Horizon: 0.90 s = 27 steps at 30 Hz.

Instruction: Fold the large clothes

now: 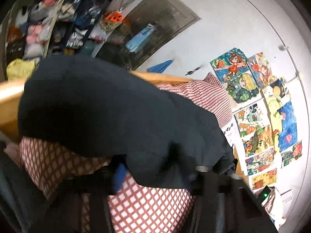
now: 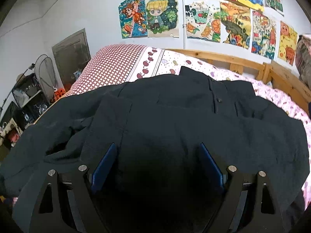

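Many drawings (image 2: 229, 19) behind dark jacket (image 2: 175, 116)

The dark jacket (image 2: 175, 116) covers nearly the whole near and middle bed, so the right gripper (image 2: 158, 167), jaws spread wide, has cloth directly beneath and ahead — no bare bedding close by. Open quilt (image 2: 194, 62) shows only at the far edge. Beyond it the wooden bed rail (image 2: 223, 58) and the wall block passage; shelves (image 2: 29, 101) crowd the far left.
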Tool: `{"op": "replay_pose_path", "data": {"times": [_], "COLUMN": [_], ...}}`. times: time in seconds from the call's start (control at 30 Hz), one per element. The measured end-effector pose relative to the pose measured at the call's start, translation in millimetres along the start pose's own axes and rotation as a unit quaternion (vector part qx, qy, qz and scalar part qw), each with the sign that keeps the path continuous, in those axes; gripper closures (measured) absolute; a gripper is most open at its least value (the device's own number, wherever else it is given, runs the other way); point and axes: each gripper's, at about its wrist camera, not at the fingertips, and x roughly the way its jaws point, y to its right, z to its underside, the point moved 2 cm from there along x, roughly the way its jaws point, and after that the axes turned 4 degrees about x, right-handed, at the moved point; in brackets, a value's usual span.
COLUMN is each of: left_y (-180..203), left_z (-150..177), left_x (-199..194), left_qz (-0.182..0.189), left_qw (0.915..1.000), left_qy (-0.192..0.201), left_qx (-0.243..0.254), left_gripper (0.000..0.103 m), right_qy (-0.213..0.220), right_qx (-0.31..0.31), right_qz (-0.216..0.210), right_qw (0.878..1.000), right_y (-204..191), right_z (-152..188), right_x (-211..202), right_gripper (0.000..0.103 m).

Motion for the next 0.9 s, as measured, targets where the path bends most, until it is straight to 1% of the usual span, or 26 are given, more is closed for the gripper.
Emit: {"op": "replay_pose_path", "data": {"times": [0.03, 0.13, 0.23, 0.33, 0.43, 0.47, 0.53, 0.6, 0.63, 0.7, 0.73, 0.8, 0.83, 0.87, 0.9], "left_y": [1.2, 13.0, 29.6, 54.1, 90.4, 106.0, 134.0, 165.7, 179.4, 211.2, 230.0, 258.4, 277.3, 290.4, 306.6], "left_z": [-5.2, -20.6, -33.4, -48.5, -67.2, -75.2, -89.6, -104.9, -108.9, -115.7, -116.7, -114.2, -109.5, -103.8, -95.9], "left_x": [-3.0, -11.1, -21.2, -31.0, -34.8, -35.6, -40.6, -46.9, -48.9, -56.2, -60.3, -65.3, -67.3, -69.1, -69.9], "left_qz": [0.001, 0.007, 0.017, 0.032, 0.049, 0.059, 0.087, 0.103, 0.106, 0.118, 0.129, 0.153, 0.165, 0.172, 0.183], "left_qw": [0.9999, 0.9988, 0.9956, 0.9893, 0.9786, 0.9735, 0.9619, 0.9457, 0.9389, 0.9192, 0.9071, 0.8912, 0.8803, 0.8722, 0.8616], "left_qy": [0.007, 0.034, 0.058, 0.080, 0.090, 0.091, 0.100, 0.118, 0.123, 0.137, 0.143, 0.143, 0.141, 0.139, 0.135], "left_qx": [0.008, 0.035, 0.072, 0.117, 0.178, 0.201, 0.239, 0.285, 0.304, 0.350, 0.374, 0.402, 0.422, 0.436, 0.453], "left_gripper": [0.080, 0.092, 0.095, 0.096, 0.097, 0.097, 0.097, 0.097, 0.097, 0.097, 0.097, 0.097, 0.097, 0.097, 0.097], "right_qy": [-0.004, -0.013, -0.017, -0.019, -0.019, -0.018, -0.014, -0.011, -0.008, 0.003, 0.007, 0.013, 0.016, 0.019, 0.022], "right_qx": [-0.001, 0.004, 0.006, 0.010, 0.010, 0.009, 0.008, 0.011, 0.014, 0.017, 0.017, 0.017, 0.017, 0.018, 0.020], "right_qz": [0.000, -0.005, -0.006, -0.010, -0.012, -0.013, -0.016, -0.021, -0.026, -0.032, -0.032, -0.029, -0.025, -0.021, -0.017], "right_qw": [1.000, 1.000, 1.000, 1.000, 1.000, 1.000, 1.000, 1.000, 1.000, 0.999, 0.999, 0.999, 0.999, 0.999, 0.999], "right_y": [-0.1, -0.3, 0.8, 2.8, 6.3, 7.6, 11.0, 15.0, 19.0, 28.7, 33.8, 45.6, 53.0, 60.3, 66.5], "right_z": [0.1, 4.9, 10.3, 12.5, 11.1, 10.3, 8.0, 5.9, 5.3, 4.5, 3.9, 3.5, 3.1, 2.2, 1.2], "right_x": [2.6, 8.0, 9.7, 9.5, 5.5, 2.5, -5.1, -13.3, -19.9, -34.6, -39.3, -49.2, -54.0, -58.2, -61.5], "right_gripper": [0.021, 0.021, 0.021, 0.021, 0.021, 0.021, 0.021, 0.021, 0.021, 0.021, 0.021, 0.021, 0.021, 0.021, 0.021]}}
